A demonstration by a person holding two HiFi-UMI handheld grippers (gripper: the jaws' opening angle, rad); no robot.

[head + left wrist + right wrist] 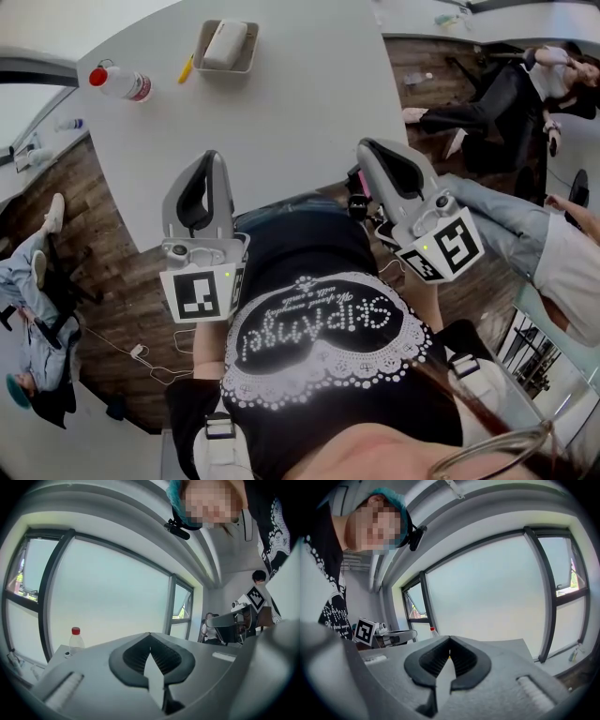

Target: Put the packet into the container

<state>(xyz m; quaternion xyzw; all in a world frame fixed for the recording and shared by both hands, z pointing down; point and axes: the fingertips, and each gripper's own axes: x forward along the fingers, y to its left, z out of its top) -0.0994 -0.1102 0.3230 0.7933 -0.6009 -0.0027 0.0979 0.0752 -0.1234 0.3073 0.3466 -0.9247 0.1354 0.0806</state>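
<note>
On the far side of the white table (300, 103) stands a grey container (202, 52), and a white packet (226, 42) lies inside it. My left gripper (212, 161) and right gripper (368, 148) hover over the table's near edge, close to my torso and well short of the container. In the left gripper view the left gripper (150, 637) is shut with its pads meeting on nothing. The right gripper (450, 642) is likewise shut and empty in its own view. Both gripper views point up at windows, so neither shows the packet or the container.
A clear bottle with a red cap (120, 82) lies at the table's far left, and a yellow pen-like thing (186, 68) rests beside the container. A person sits at the far right (511, 94), another at the left on the floor (33, 281). A cable (141, 354) trails on the wooden floor.
</note>
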